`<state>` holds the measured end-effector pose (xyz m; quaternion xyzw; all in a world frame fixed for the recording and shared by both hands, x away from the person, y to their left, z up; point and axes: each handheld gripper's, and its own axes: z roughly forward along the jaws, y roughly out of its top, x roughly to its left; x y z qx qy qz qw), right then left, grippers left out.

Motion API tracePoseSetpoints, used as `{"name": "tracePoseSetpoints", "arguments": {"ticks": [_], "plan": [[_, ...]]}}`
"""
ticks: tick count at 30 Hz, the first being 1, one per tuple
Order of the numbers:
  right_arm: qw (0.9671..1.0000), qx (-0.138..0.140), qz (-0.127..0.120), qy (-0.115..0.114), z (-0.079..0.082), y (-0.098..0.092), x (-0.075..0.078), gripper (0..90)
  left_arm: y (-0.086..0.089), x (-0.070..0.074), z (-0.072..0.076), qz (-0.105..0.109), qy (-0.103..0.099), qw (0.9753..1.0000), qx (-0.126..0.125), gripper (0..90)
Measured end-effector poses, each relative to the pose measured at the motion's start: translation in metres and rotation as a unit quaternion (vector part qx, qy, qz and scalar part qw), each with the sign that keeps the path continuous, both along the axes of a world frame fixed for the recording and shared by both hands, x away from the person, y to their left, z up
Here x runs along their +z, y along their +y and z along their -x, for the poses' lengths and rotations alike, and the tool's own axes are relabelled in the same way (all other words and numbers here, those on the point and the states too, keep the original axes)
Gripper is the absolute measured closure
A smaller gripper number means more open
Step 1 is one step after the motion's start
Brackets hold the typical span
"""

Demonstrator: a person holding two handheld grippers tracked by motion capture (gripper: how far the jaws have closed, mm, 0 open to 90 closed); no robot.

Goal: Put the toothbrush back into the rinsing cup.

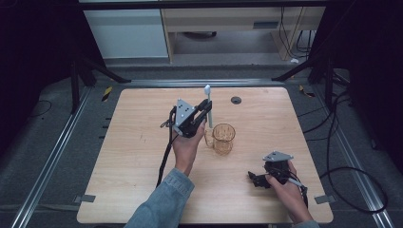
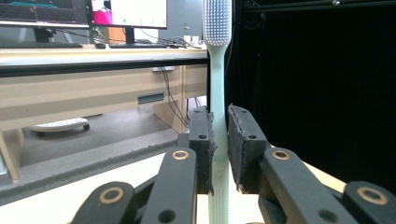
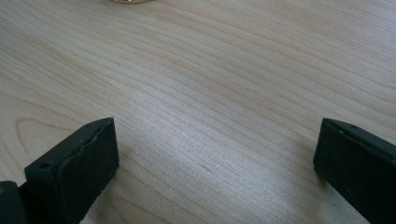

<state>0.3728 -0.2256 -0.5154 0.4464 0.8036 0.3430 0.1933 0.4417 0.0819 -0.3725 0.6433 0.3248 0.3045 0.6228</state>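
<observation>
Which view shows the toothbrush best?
The left gripper view: the toothbrush stands upright between the left gripper's jaws, bristles clear. The high view shows it small, beside the amber cup. The right gripper view shows bare table.

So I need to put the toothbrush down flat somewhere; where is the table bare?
Bare wood spans the table's left side and the far right corner beyond the cup. It is crowded around the cup, where the left hand-held gripper holds the toothbrush, and near the right hand-held gripper.

Our two hand-held grippers at mid-table

We raise our left black two-jaw gripper, its jaws pinched nearly together and pointing up; our right black two-jaw gripper rests low, jaws spread wide, near the front edge.
</observation>
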Motion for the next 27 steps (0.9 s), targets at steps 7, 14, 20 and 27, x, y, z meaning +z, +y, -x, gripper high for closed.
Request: {"name": "tracePoseSetpoints", "arguments": {"ticks": [7,14,20,27], "plan": [[1.0,0.0,0.0,0.0,0.0,0.0,0.0,0.4,0.002,-0.009,0.001,0.002,-0.002,1.0,0.003,79.5],[1.0,0.001,0.0,0.0,0.0,0.0,0.0,0.4,0.003,-0.015,0.0,-0.001,-0.001,1.0,0.006,79.5],[1.0,0.001,0.0,0.0,0.0,0.0,0.0,0.4,0.003,-0.022,-0.001,-0.001,0.005,1.0,0.008,79.5],[1.0,0.003,0.001,0.0,0.0,0.0,0.0,0.4,0.002,-0.028,0.0,-0.005,0.007,0.9999,0.009,79.5]]}}
